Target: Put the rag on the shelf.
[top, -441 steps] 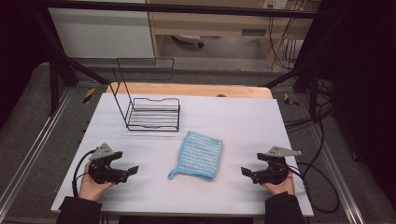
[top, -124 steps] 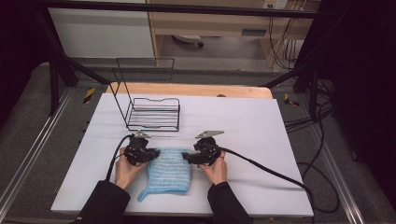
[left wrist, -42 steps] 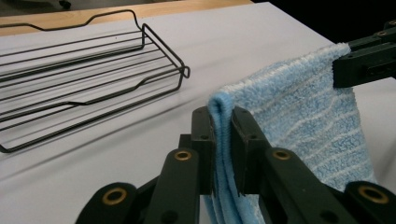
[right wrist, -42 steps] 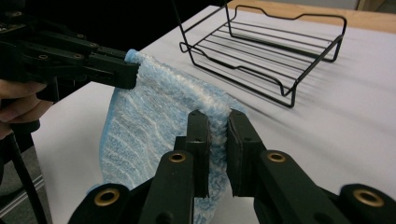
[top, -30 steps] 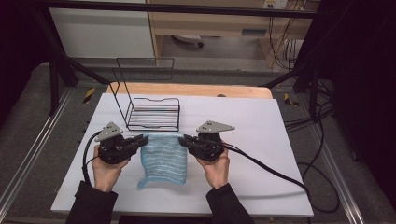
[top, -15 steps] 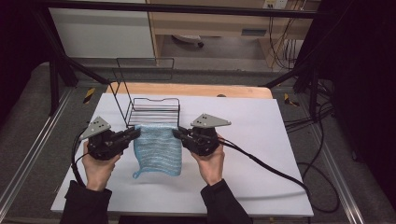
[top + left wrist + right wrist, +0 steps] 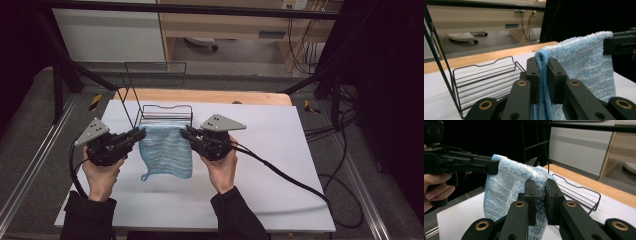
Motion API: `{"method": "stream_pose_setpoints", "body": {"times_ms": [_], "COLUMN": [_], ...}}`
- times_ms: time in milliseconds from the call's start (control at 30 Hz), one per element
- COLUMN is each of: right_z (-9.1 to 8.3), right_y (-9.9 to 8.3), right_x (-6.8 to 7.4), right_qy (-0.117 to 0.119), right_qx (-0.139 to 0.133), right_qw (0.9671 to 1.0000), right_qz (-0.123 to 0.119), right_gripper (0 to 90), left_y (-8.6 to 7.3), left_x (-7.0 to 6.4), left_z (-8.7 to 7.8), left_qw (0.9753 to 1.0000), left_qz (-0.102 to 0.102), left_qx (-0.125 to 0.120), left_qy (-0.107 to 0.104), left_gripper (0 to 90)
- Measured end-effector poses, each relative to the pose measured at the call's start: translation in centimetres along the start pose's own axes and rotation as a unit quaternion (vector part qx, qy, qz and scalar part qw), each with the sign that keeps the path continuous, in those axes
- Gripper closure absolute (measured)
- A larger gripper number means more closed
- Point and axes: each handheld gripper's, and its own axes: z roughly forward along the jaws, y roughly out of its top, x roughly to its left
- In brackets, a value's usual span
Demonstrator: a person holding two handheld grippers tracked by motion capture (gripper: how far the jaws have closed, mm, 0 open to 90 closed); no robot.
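A light blue striped towel [image 7: 166,150] hangs in the air above the white table, stretched between both grippers by its top corners. My left gripper [image 7: 139,133] is shut on the towel's left top corner [image 7: 543,60]. My right gripper [image 7: 186,132] is shut on the right top corner [image 7: 541,178]. The towel's upper edge is level with the front of a black wire rack [image 7: 159,112], and its lower end with a small loop [image 7: 145,176] hangs down toward the table. In the right gripper view the left gripper [image 7: 486,165] pinches the far corner.
The black wire rack [image 7: 481,80] stands at the back left of the white table [image 7: 280,165], with a tall wire back. A wooden strip [image 7: 210,97] runs along the table's far edge. Black cables [image 7: 280,172] trail over the right half.
Both grippers have lifted the towel higher and carried it away from the person toward the wire rack. The towel hangs more upright than a second ago.
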Motion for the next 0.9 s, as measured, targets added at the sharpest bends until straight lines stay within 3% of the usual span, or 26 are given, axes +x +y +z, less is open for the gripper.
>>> {"method": "stream_pose_setpoints", "body": {"times_ms": [233, 567, 900], "right_z": [0.4, 0.9, 1.0], "right_y": [1.5, 3.1, 5.1], "right_x": [0.5, 0.8, 1.1], "right_qy": [0.001, -0.006, -0.02], "right_qx": [-0.023, -0.052, -0.094], "right_qw": [0.9996, 0.9984, 0.9949], "right_qz": [-0.017, -0.02, -0.032], "right_gripper": [82.1, 82.1, 82.2], "left_y": [1.2, 3.3, 5.6], "left_x": [0.6, 1.2, 1.6], "left_z": [-0.6, -0.9, -1.1], "left_qw": [0.9995, 0.9981, 0.9952], "left_qz": [-0.006, -0.009, -0.008], "left_qx": [-0.03, -0.06, -0.096], "left_qy": [0.005, 0.014, 0.012], "left_gripper": [80.6, 80.7, 80.6]}}
